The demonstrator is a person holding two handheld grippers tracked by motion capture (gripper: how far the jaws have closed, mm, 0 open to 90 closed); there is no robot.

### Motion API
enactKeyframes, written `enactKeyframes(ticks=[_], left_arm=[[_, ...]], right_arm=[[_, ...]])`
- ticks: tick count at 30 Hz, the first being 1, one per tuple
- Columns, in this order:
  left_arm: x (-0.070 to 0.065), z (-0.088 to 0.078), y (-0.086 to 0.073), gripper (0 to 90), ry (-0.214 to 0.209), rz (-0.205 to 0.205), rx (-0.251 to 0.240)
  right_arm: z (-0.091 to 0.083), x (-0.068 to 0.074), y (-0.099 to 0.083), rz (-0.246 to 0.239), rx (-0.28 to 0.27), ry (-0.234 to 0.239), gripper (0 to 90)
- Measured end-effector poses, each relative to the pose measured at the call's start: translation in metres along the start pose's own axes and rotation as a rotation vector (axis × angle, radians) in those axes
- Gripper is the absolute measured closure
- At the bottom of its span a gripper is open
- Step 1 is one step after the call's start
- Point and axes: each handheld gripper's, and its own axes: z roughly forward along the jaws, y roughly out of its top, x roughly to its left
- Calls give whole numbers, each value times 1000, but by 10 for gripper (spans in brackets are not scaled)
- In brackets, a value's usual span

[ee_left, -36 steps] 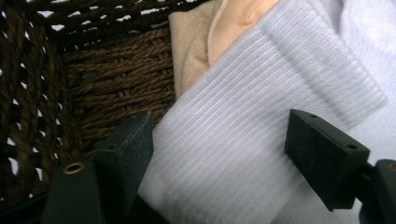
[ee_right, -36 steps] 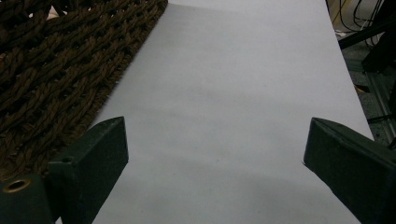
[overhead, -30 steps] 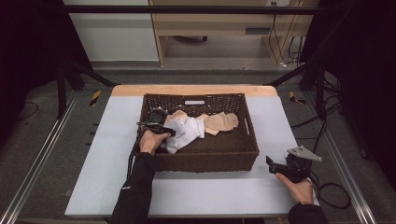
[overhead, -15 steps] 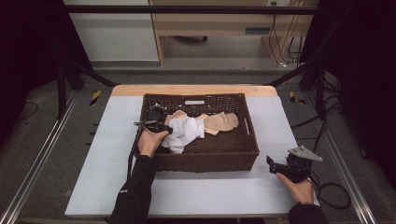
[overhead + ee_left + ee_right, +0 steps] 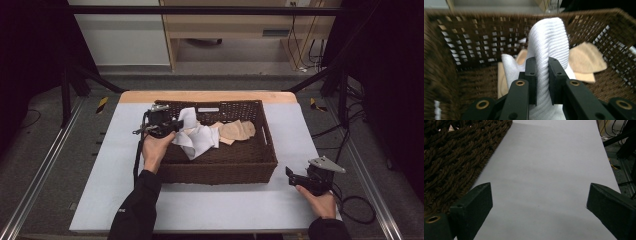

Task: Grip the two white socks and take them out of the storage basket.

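White sock (image 5: 548, 47) is what I have in hand: my left gripper (image 5: 541, 82) has just been closing, and its jaws are now pinched on a fold of the ribbed knit, with the cloth rising between the pads and arching over them. From the high view the left gripper (image 5: 161, 125) sits over the near-left part of the basket (image 5: 220, 172), and the white sock (image 5: 197, 140) trails from it down onto the pile inside. It looks light and limp to me, so I expect it to drape and swing rather than keep any shape, and the ribbing should give the pads decent bite. I judge the grip to be on a bunched fold rather than at one end, so the loose lengths may drag across what lies under them; a hold nearer the cuff would probably let it hang straighter.

Closer to me, my right gripper (image 5: 312, 179) rests on the white table (image 5: 210, 205) just off the basket's near-right corner. In its own view the jaws stand spread wide with bare tabletop between them and the woven basket wall (image 5: 451, 157) at the left edge.

Further back in the basket, tan socks (image 5: 237, 131) lie flat beside and partly under the white one, against the far wall. I would guess they could snag and ride up with it.
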Motion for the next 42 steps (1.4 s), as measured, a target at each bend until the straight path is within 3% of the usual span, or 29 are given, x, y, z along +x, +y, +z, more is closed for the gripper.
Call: enactKeyframes(ticks=[1,2,4,6,10,12,24,32,38,42], left_arm=[[0,0,0,789,0,0,0],[-1,-8,4,789,-14,2,-43],[-2,-12,6,787,-28,7,-61],[-7,-22,12,787,-42,17,-116],[-12,-32,19,786,-58,21,-157],[-17,-42,25,787,-76,21,-208],[-29,-84,45,786,-104,56,-326],[-23,-114,45,783,-85,78,-386],[-9,-138,38,780,-63,81,-415],[8,-155,28,780,-22,85,-418]], right_arm=[[0,0,0,0,0,0,68],[0,0,0,-1,1,-1,67],[0,0,0,-1,1,-2,67],[0,0,0,-2,1,-3,67],[0,0,0,-1,0,0,68],[-1,0,0,1,0,1,68],[-1,-1,0,3,-5,0,68],[-1,-1,0,3,-6,-1,68],[-1,0,0,4,-2,-1,68],[-1,-1,0,4,-4,-1,68]])
